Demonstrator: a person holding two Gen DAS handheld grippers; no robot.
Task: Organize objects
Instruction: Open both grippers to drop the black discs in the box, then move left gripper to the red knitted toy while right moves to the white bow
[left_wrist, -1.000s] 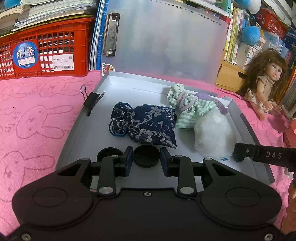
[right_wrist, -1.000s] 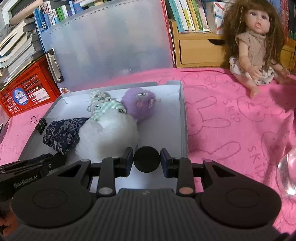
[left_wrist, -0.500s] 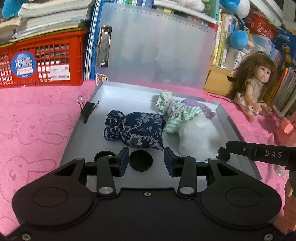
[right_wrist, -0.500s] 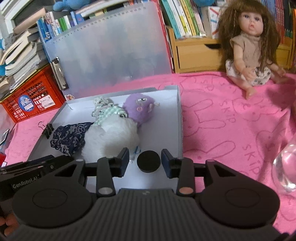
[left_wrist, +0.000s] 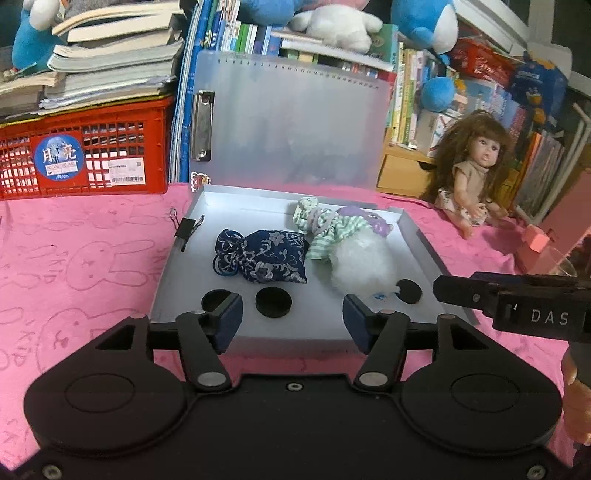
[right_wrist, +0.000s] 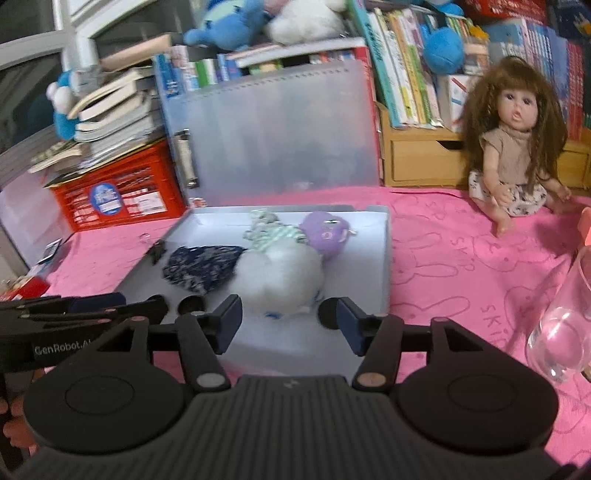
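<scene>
the left gripper (left_wrist: 291, 319) hangs over the near edge of the shallow grey box tray (left_wrist: 424, 240), its blue-padded jaws having just been opening and now standing fairly wide apart with nothing clamped; a flat round black disc (left_wrist: 273, 302) lies on the tray floor in line with the gap, untouched by either pad. a second black disc (left_wrist: 214, 300) lies just left of it, partly hidden behind the left pad. the right gripper (right_wrist: 289, 321) has likewise just been spreading its jaws, which now gape wide and empty above the tray's front edge; a third black disc (right_wrist: 327, 313) lies on the tray floor, half hidden behind its right pad, whether touching it cannot be told. further in on the tray lie a navy floral drawstring pouch (left_wrist: 262, 256), a fluffy white plush toy (left_wrist: 362, 264) with a green checked cloth, and a purple plush head (right_wrist: 327, 233). a black binder clip (left_wrist: 185, 229) sits on the tray's left rim. the tray rests on a pink bunny-print cloth (left_wrist: 85, 258).
</scene>
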